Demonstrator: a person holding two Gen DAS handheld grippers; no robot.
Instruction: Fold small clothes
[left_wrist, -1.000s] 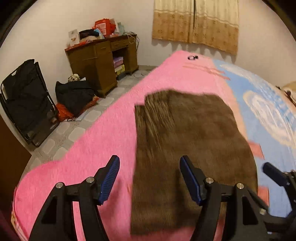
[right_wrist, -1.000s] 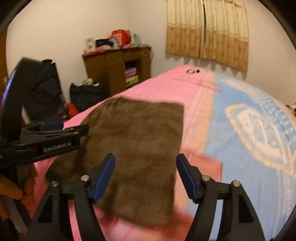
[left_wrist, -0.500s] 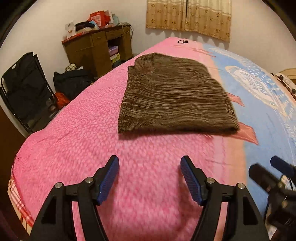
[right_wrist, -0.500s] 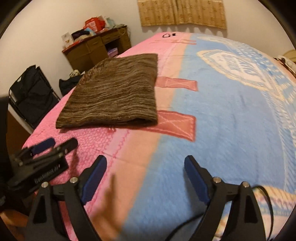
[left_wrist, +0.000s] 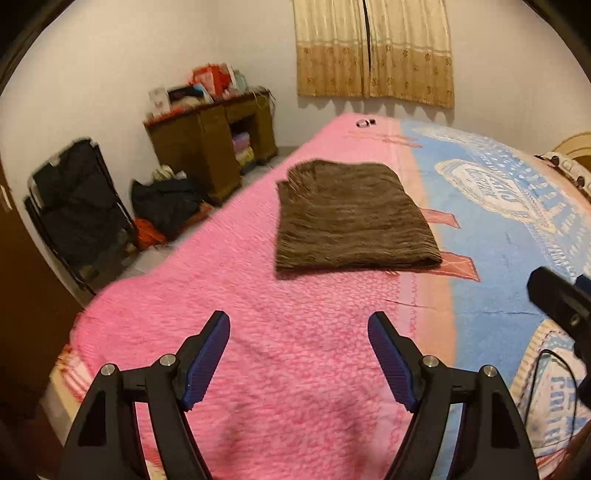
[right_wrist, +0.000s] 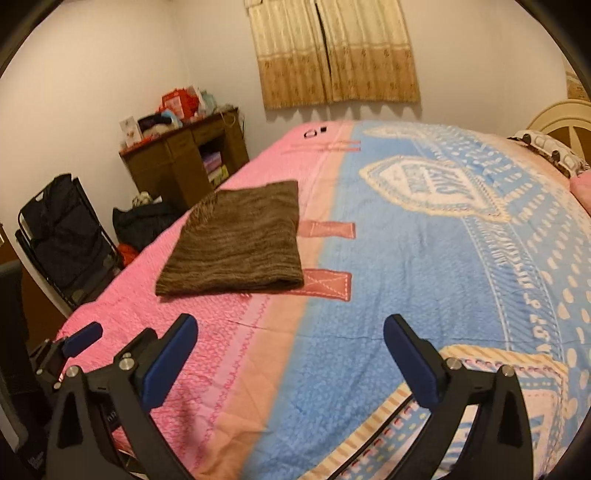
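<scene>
A brown knitted garment (left_wrist: 351, 218) (right_wrist: 236, 243) lies folded into a flat rectangle on the pink part of the bed cover. My left gripper (left_wrist: 299, 332) hovers over the pink cover well short of it, its jaws opening with nothing between them. My right gripper (right_wrist: 290, 334) hangs over the pink and blue border near the bed's front edge, also clear of the garment, jaws opening wide and empty. The right gripper's tip (left_wrist: 561, 299) shows at the right edge of the left wrist view, and the left gripper's blue pad (right_wrist: 81, 338) at the lower left of the right wrist view.
The bed cover (right_wrist: 443, 277) is pink on the left and blue with a white crest on the right. A small black ring (left_wrist: 364, 122) lies at the far end. A wooden desk (left_wrist: 210, 155), dark bags (left_wrist: 166, 203) and a black rack (left_wrist: 74, 206) stand left of the bed. A black cable (right_wrist: 388, 428) runs along the near edge.
Both grippers have drawn back from the garment toward the near end of the bed and opened wider. The garment, once right under the jaws, now lies folded farther away.
</scene>
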